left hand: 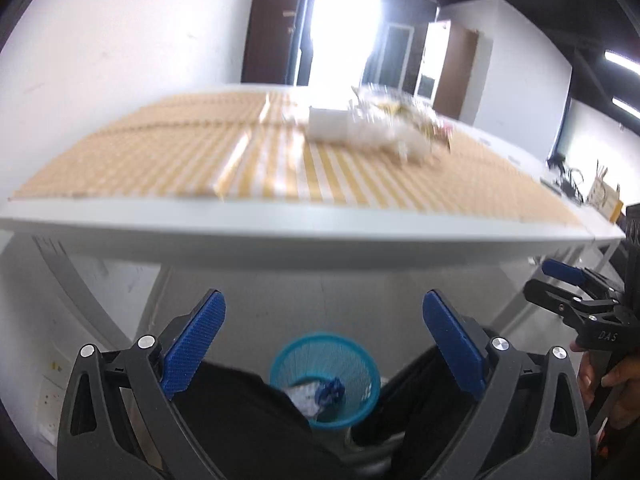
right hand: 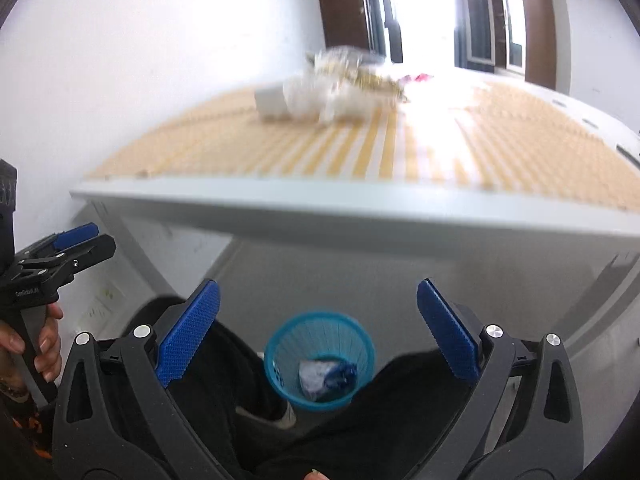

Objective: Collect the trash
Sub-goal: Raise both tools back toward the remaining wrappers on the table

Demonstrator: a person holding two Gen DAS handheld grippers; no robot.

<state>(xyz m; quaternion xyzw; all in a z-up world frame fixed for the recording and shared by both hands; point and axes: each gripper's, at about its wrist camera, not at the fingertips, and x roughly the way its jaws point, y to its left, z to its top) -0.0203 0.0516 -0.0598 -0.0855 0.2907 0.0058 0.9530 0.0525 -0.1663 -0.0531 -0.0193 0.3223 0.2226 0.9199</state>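
Both tools are standing wide open with nothing between their blue pads: the left tool [left hand: 324, 332] and the right tool [right hand: 318, 320]. Below them a blue mesh bin [left hand: 325, 380] is sitting on the floor between the person's dark-clad legs, holding crumpled white and blue trash [right hand: 326, 376]. On the table [left hand: 280, 236], motion blur is smearing a pile of wrappers [left hand: 384, 120], so its items cannot be told apart.
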